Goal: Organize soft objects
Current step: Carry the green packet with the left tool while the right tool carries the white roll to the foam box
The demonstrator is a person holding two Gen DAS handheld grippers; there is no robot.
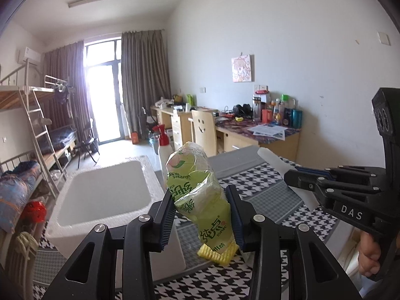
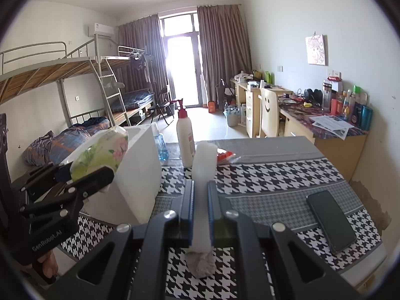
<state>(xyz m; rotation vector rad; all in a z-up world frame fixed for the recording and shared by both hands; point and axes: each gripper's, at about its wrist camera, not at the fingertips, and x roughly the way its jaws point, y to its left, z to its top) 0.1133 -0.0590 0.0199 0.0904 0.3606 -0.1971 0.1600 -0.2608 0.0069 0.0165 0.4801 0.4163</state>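
The left claw (image 1: 202, 215) squeezes a green tissue pack (image 1: 200, 200) between its two dark pads – the pack is crinkly plastic with a pink flower picture, and it sticks up past the tips. A yellow sponge (image 1: 217, 252) peeks out under the pack, close to the claw's base. Just ahead and to the left of this claw sits a white foam box (image 1: 105, 195) on the black-and-white checked table cloth (image 1: 262, 175).

The right claw (image 2: 200, 200) is almost shut – it pinches a thin white foam piece (image 2: 203, 160) that stands up between its pads and reaches out past the tips. Beyond that piece stands a white pump bottle (image 2: 185, 135) with a red top. To the right of this claw a dark phone (image 2: 331, 221) lies flat on the cloth. To its left is the foam box, with the other claw and its green pack in front of it
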